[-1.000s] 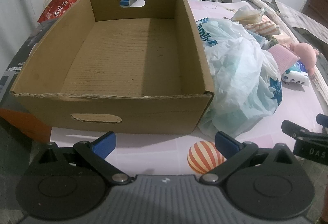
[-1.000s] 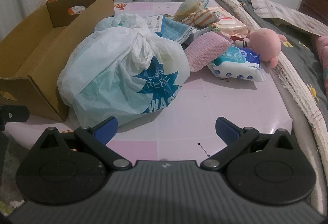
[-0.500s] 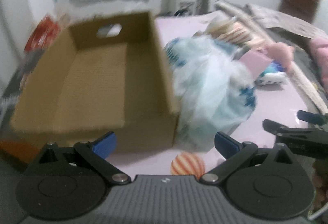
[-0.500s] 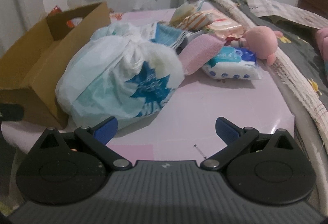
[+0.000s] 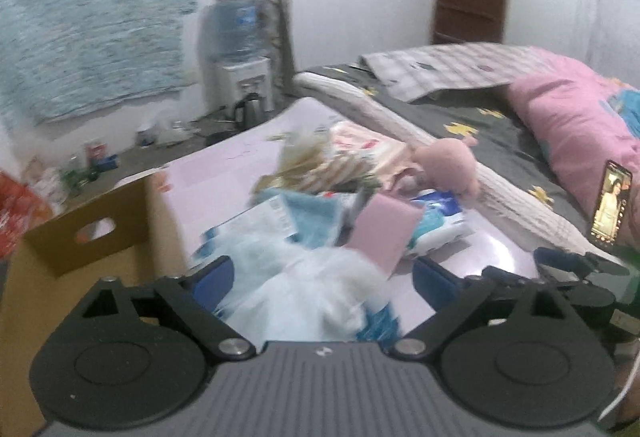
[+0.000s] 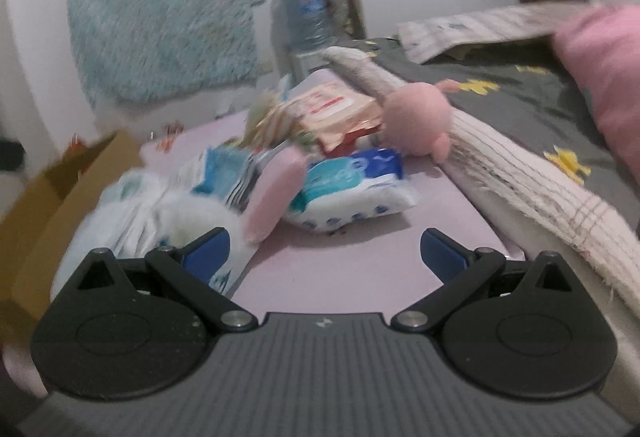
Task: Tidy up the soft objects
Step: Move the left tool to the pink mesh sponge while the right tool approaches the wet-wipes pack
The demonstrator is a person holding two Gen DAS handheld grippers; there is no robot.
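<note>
Pink table (image 6: 360,269) beside grey-covered bed (image 6: 520,109). Cardboard box (image 5: 80,237) at table's left. White plastic bag (image 5: 304,289) beside box, under left gripper (image 5: 324,277), jaws wide, just been closing slightly, nothing pinched. Right gripper (image 6: 326,253) gaping, empty. Pink plush toy (image 6: 416,117) at bed edge.

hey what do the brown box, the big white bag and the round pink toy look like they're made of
Brown box: looks like cardboard, matte tan, with a punched hand hole in its end wall.
Big white bag: probably thin plastic film, translucent and crinkled, with blue print.
Round pink toy: seems to be plush fabric, soft matte surface with no shine; blur hides the weave.
</note>
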